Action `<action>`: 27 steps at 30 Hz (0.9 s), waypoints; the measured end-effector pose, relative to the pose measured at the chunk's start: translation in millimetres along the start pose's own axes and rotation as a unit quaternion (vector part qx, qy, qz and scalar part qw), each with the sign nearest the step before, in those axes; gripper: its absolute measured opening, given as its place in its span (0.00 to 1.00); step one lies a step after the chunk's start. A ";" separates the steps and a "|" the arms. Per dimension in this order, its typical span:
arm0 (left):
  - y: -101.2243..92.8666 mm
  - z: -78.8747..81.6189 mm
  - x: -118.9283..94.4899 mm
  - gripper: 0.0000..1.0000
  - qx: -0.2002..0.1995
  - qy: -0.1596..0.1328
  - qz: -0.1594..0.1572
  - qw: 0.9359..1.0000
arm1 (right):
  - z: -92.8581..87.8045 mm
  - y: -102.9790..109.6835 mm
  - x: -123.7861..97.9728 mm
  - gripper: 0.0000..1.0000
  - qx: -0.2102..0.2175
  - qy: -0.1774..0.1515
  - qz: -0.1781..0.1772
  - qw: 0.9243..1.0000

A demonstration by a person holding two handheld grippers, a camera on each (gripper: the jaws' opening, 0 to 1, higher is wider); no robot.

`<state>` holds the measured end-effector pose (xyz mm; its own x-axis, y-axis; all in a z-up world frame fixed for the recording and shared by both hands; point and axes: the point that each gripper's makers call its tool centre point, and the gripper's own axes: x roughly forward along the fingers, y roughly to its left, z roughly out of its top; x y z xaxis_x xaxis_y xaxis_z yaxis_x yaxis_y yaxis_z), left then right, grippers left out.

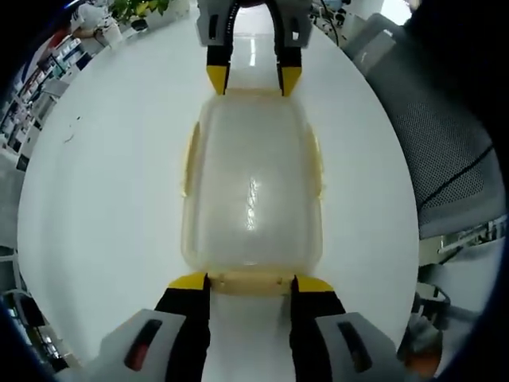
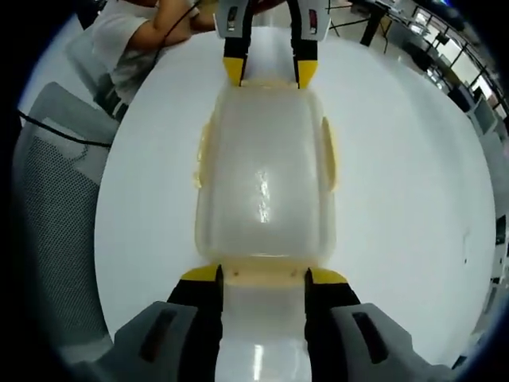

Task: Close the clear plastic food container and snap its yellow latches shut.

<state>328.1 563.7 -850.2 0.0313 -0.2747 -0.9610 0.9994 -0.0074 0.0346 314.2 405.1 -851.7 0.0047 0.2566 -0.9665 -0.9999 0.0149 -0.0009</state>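
Observation:
A clear plastic food container (image 1: 252, 183) (image 2: 264, 183) lies with its lid on, on a white round table (image 1: 103, 199). Pale yellow latches run along its long sides (image 1: 191, 155) (image 2: 326, 151). In the left gripper view my left gripper (image 1: 250, 282) is open, its yellow-tipped jaws straddling the near end latch (image 1: 250, 278). My right gripper (image 1: 248, 79) stands at the far end. In the right gripper view my right gripper (image 2: 262, 276) is open, straddling the end latch (image 2: 265, 272) on its side, with the left gripper (image 2: 269, 72) opposite.
A grey mesh chair (image 1: 445, 151) (image 2: 56, 183) stands by the table's edge. A person (image 2: 139, 36) sits at the far side of the table. Potted plants (image 1: 139, 8) and office clutter lie beyond the table. Bare white tabletop surrounds the container.

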 end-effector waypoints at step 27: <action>-6.4 18.5 -35.8 0.33 -0.019 0.025 0.027 0.999 | -0.9 2.2 -36.1 0.36 -0.017 -0.061 -0.001 0.998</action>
<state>320.4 555.9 -810.9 0.0855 -0.2244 -0.9707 0.9960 0.0427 0.0779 311.8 395.0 -817.0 0.0061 0.3721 -0.9282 -0.9998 -0.0163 -0.0131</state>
